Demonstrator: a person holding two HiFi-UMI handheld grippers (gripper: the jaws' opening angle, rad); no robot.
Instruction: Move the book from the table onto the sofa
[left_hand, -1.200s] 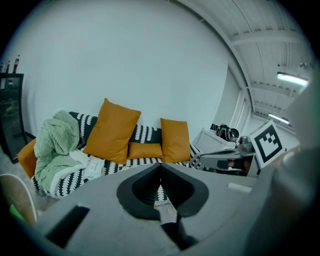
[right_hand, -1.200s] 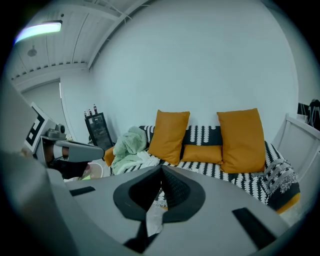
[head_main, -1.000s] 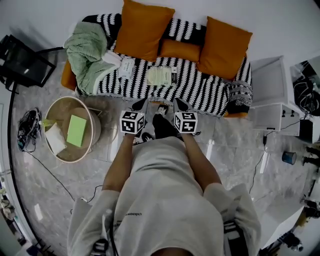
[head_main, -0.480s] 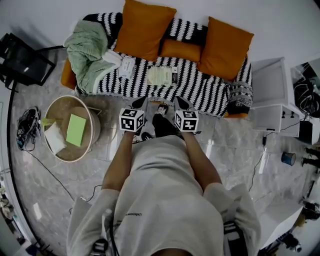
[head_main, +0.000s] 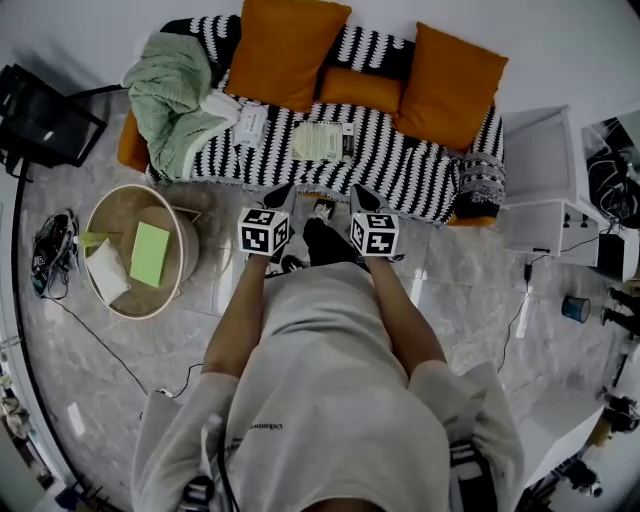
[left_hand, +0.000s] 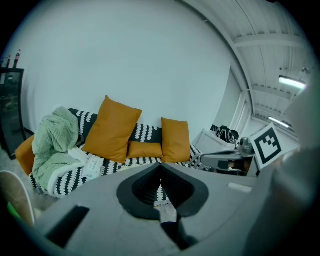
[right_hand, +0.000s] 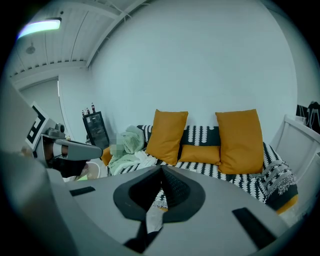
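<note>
1. From overhead: forearms parallel, left tool (head_main: 280, 196) and right tool (head_main: 361, 196) tilted down toward the striped sofa (head_main: 400, 170); a flat pale book (head_main: 325, 141) lies mid-seat.
2. Left gripper view: smooth grey jaws pressed together, empty.
3. Right gripper view: jaws likewise closed on nothing.

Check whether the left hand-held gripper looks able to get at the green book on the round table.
Probably yes. The green book lies uncovered on the round table, nothing between it and the left hand-held gripper; but that gripper is shut and points at the sofa.
</note>
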